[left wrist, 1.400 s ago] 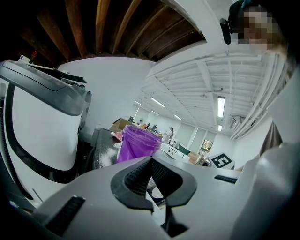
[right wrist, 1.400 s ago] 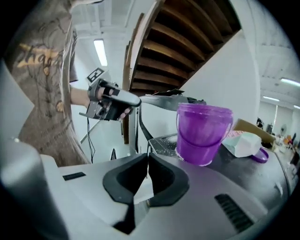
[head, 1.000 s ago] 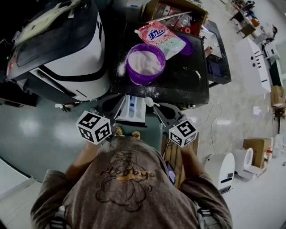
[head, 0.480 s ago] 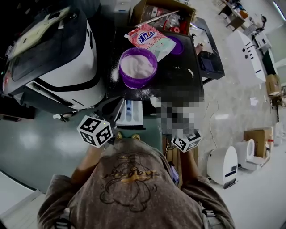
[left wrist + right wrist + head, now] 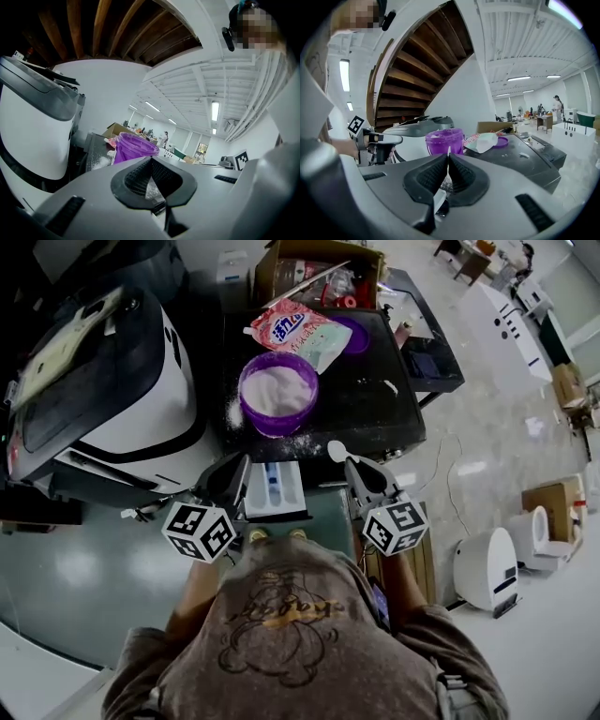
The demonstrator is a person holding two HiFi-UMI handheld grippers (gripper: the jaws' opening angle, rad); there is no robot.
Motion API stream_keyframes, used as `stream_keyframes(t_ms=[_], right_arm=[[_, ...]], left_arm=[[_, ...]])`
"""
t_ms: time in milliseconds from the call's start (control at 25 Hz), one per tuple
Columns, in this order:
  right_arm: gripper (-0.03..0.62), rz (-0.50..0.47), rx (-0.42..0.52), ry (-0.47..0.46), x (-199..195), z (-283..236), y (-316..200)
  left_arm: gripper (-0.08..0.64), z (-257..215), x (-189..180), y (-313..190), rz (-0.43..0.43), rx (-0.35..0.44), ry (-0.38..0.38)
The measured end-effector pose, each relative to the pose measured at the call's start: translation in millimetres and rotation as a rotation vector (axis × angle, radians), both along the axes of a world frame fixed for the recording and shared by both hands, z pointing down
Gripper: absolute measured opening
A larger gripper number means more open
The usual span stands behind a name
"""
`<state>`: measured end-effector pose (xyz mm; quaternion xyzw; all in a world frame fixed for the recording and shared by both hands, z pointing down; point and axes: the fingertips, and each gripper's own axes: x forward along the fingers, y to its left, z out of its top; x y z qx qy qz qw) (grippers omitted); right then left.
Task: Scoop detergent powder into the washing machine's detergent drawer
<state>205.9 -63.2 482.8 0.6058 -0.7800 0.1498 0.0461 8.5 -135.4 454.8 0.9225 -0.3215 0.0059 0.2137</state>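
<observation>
A black desk (image 5: 375,409) stands at the far centre, dusted with spilt white powder around a purple tub (image 5: 278,393) that is filled with detergent powder (image 5: 277,390). Just beyond the tub lie a pink-and-green detergent bag (image 5: 305,331) and a purple lid (image 5: 354,334), with an open cardboard box (image 5: 319,268) farther back. A white-and-black washing machine (image 5: 103,399) fills the left. Its detergent drawer (image 5: 275,491) is pulled out toward the person, at the desk's near edge. The floor (image 5: 75,559) is glossy, and white appliances stand far right in a large open hall.

The left gripper (image 5: 232,479) is held at the drawer's left edge, jaws together, with nothing seen gripped. The right gripper (image 5: 354,468) is held just right of the drawer, jaws closed on the handle of a white scoop (image 5: 336,451), whose bowl sits over the desk's near edge.
</observation>
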Motion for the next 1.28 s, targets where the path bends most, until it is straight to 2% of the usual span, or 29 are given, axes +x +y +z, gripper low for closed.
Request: stream_keyframes(t_ms=[320, 600, 1280], right_arm=[[0.006, 0.04, 0.02, 0.004, 1, -4, -8], [0.006, 0.06, 0.041, -0.037, -4, -9, -11], [0.006, 0.033, 0.052, -0.062, -17, -18, -9]], left_arm=[[0.021, 4, -2, -4, 0.007, 0.008, -0.016], [0.021, 4, 1, -3, 0.025, 0.017, -0.029], [0.021, 2, 2, 2, 0.036, 0.007, -0.024]])
